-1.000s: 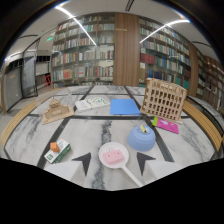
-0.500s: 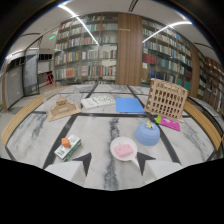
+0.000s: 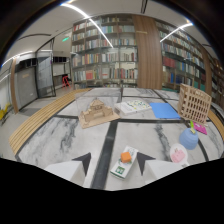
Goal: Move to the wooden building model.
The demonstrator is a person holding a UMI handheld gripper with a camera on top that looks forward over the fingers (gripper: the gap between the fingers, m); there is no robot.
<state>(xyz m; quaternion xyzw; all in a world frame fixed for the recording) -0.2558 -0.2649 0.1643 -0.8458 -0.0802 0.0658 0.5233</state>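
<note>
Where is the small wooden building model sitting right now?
In the gripper view the small wooden building model sits on the marble floor beyond the tool, ahead and left, beside the open white booklet.

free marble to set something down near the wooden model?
Bare marble left of the wooden building model, toward the slatted bench, and between the model and the small box lying between the open gripper fingers. Crowded right: blue sheet, lattice model, blue cup.
</note>
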